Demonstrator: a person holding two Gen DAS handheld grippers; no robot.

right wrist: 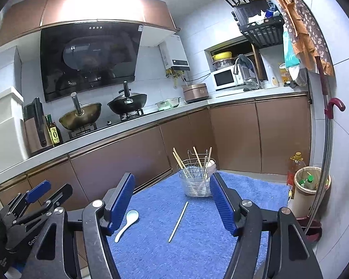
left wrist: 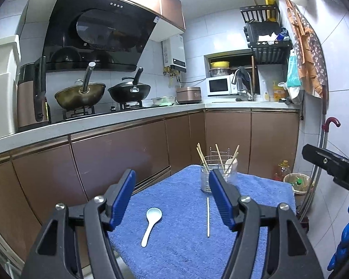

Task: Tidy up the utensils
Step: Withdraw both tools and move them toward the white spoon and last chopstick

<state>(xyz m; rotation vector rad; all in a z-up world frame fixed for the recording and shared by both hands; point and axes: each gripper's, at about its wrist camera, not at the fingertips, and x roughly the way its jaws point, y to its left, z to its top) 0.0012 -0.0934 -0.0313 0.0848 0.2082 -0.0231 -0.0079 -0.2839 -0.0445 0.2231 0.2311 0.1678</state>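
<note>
A blue towel point(left wrist: 186, 244) is seen covering the work surface, brown cabinets point(left wrist: 118, 158) behind. From left to right on it: white spoon point(left wrist: 151, 223), bowl up, lying flat; single pale chopstick point(left wrist: 207, 217) lying apart; wire holder point(left wrist: 217, 174) upright at the far edge, chopsticks and a spoon inside. Left gripper point(left wrist: 172, 200) and right gripper point(right wrist: 172, 202) are held above the towel, jaws spread, nothing gripped.

The support surface is a blue towel point(left wrist: 181, 251) in the lower centre of the frame. Lying directly on it: a white spoon point(left wrist: 151, 222) at left, one white chopstick point(left wrist: 207, 217) just right of it, and a wire utensil holder point(left wrist: 217, 174) standing upright at the far edge.
</note>
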